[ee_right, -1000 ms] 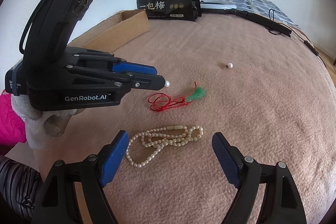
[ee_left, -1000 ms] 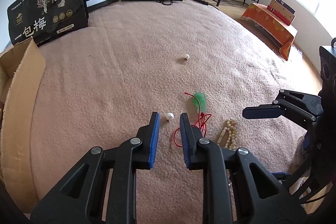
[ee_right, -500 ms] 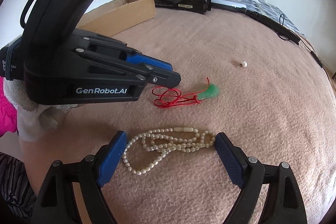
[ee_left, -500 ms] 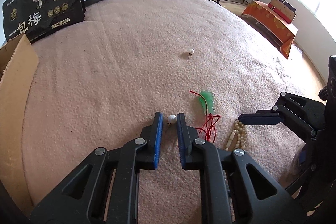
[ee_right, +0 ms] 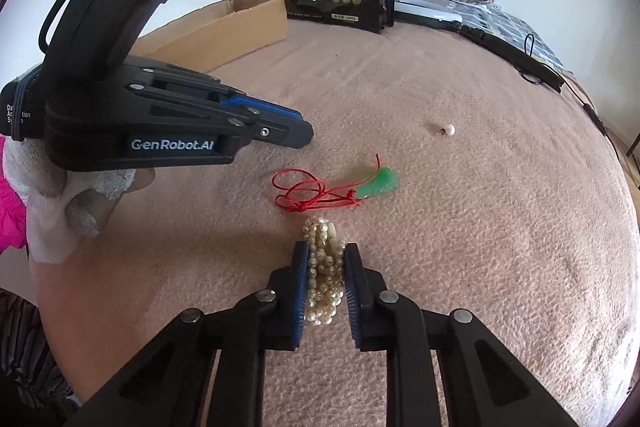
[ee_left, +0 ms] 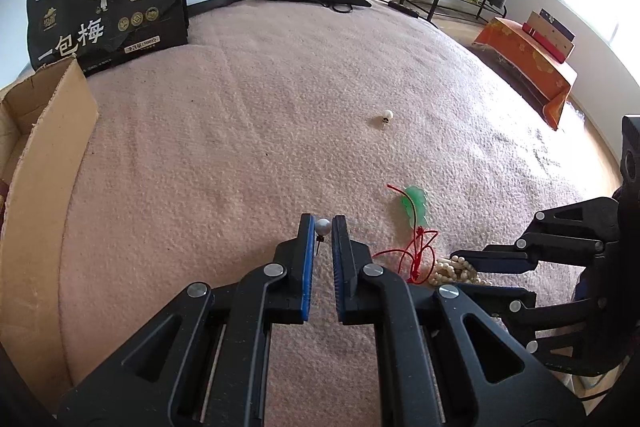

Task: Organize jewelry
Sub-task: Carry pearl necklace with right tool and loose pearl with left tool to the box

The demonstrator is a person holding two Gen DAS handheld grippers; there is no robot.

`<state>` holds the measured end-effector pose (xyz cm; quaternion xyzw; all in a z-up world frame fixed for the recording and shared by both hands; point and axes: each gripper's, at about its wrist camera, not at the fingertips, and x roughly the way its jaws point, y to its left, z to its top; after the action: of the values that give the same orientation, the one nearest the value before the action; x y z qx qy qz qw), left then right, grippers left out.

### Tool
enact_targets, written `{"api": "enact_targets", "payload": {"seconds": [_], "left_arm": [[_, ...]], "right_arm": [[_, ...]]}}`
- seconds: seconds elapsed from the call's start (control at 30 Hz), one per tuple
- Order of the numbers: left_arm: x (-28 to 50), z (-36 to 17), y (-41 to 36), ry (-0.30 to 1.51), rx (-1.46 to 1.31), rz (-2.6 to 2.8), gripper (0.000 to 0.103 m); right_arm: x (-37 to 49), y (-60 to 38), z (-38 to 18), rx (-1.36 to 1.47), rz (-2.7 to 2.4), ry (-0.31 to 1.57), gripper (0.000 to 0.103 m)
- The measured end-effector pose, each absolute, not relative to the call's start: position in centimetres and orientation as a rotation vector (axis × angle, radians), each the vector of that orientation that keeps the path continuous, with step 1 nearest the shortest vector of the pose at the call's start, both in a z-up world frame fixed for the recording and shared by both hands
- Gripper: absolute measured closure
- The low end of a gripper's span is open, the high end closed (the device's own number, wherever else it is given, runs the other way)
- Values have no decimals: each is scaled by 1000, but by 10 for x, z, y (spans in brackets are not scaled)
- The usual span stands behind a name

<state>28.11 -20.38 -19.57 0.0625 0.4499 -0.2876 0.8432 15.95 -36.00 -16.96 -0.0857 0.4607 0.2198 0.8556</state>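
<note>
Right gripper (ee_right: 325,261) jaws just closed, bunching pearl necklace (ee_right: 322,275) between pads; left gripper (ee_left: 322,226) now pinches pearl stud (ee_left: 322,227); both grasped, lift toward box (ee_left: 48,131) likely next

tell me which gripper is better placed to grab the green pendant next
Neither is free: the left gripper pinches a pearl earring, the right gripper the pearl necklace. The green pendant lies just beyond the right.
</note>
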Motion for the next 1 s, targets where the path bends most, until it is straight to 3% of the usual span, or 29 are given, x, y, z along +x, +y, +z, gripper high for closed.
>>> {"api": "enact_targets", "payload": {"seconds": [0.2, 1.0], "left_arm": [[275, -184, -196, 925, 125, -593, 97], [230, -117, -157, 809, 84, -558, 97]], "right_arm": [[157, -364, -164, -142, 460, 971, 95], [131, -382, -94, -98, 411, 889, 98]]}}
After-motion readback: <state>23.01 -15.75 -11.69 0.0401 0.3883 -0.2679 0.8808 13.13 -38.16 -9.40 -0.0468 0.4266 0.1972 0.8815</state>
